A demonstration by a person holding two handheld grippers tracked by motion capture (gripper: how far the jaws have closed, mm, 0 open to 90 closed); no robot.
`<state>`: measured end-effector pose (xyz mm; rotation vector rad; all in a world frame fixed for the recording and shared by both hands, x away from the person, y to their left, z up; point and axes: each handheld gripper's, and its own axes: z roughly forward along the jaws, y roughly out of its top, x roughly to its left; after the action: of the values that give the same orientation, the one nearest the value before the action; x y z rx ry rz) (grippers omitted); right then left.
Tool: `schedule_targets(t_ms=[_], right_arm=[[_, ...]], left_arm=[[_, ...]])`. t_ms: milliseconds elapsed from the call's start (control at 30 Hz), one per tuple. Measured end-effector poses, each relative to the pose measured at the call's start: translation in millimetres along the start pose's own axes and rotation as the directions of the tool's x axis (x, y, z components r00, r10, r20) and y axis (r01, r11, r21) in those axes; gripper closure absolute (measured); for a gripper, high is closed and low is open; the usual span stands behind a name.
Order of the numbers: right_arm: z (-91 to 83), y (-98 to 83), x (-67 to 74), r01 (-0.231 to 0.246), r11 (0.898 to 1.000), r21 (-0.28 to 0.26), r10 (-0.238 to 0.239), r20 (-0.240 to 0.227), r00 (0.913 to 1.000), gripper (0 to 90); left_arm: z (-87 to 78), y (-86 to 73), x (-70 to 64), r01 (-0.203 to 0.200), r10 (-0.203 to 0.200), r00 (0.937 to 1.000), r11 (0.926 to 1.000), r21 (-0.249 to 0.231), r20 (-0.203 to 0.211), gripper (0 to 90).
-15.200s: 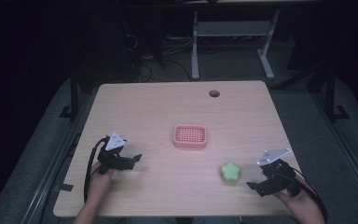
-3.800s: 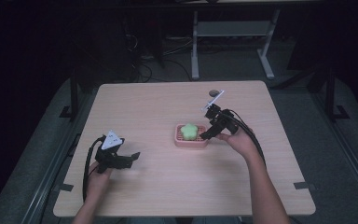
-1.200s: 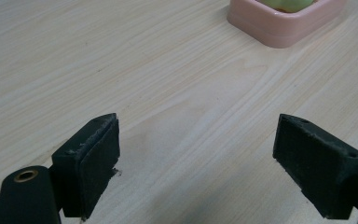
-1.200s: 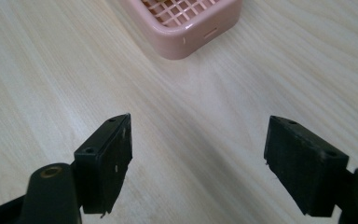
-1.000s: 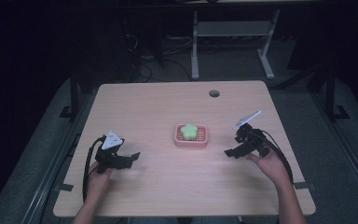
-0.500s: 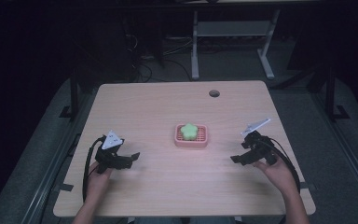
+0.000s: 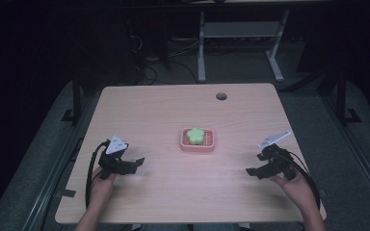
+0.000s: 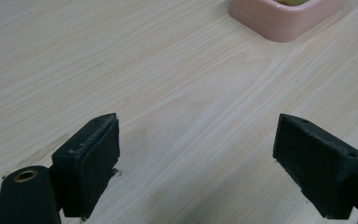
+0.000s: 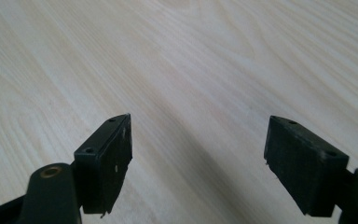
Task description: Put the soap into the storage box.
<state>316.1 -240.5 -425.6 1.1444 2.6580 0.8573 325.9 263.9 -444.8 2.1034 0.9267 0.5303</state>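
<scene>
Nearest to you, your two hands come in over the table's front edge, one gripper in each. Your left gripper [image 7: 136, 163] sits low over the wood at the left front, and your right gripper [image 7: 252, 172] sits at the right front. Both have their jaws spread wide and both hold nothing; in the left gripper view [image 8: 196, 154] and the right gripper view [image 9: 198, 154] you see bare wood grain between the black pads.

Farther out, at the middle of the table [image 7: 139, 110], sits the pink tray [image 7: 211, 145], a shallow square dish with rounded corners. Inside it lies the green toy [image 7: 195, 135], a pale lime piece with a lobed, flower-like outline. It rests toward the tray's left half, and the tray's ribbed floor shows to its right. Tray and toy lie between your two grippers and well apart from both.

The high view gives you the toy's full shape and its place in the tray. The left gripper view catches just the near corner of the tray [image 8: 284, 21] at its top edge, with a thin yellow-green sliver of the toy [image 8: 292, 2] above the rim. The right gripper view looks at plain tabletop [image 9: 214, 56].

Farthest away, near the back edge, is a dark round cable hole [image 7: 221, 96].

Counted: two grippers, one tray, one toy, one hole.
</scene>
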Motion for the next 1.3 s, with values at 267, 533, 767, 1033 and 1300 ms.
schedule_targets(t_ms=[267,533,767,1033,1300], right_arm=[[-6.4,-15.8,2.2,-0.011,1.0,-0.015,0.011,0.008,0.9999,22.7],[-7.6,-29.6,4.6,-0.018,1.0,-0.025,0.018,0.008,0.9998,22.7],[-8.1,-43.9,7.0,-0.034,0.999,-0.037,0.035,0.006,0.9994,22.7],[-11.5,-57.7,12.8,-0.041,0.997,-0.06,0.041,0.008,0.9991,22.7],[-12.2,-69.6,17.3,-0.054,0.994,-0.092,0.055,0.011,0.9984,22.7]], left_arm=[[0.9,-0.2,0.4,-0.01,0.01,0.9999,0.9999,0.008,-0.001,14.4],[2.8,-0.8,-0.5,-0.009,0.009,1.0,0.9997,0.021,0.003,14.4],[3.2,-0.8,-1.4,-0.008,0.008,1.0,0.9997,0.021,0.004,14.4],[4.3,-0.8,-2.6,-0.015,0.015,0.9999,0.9994,0.032,0.005,14.4],[4.5,-0.8,-2.9,-0.021,0.02,0.9998,0.999,0.039,0.005,14.4]])
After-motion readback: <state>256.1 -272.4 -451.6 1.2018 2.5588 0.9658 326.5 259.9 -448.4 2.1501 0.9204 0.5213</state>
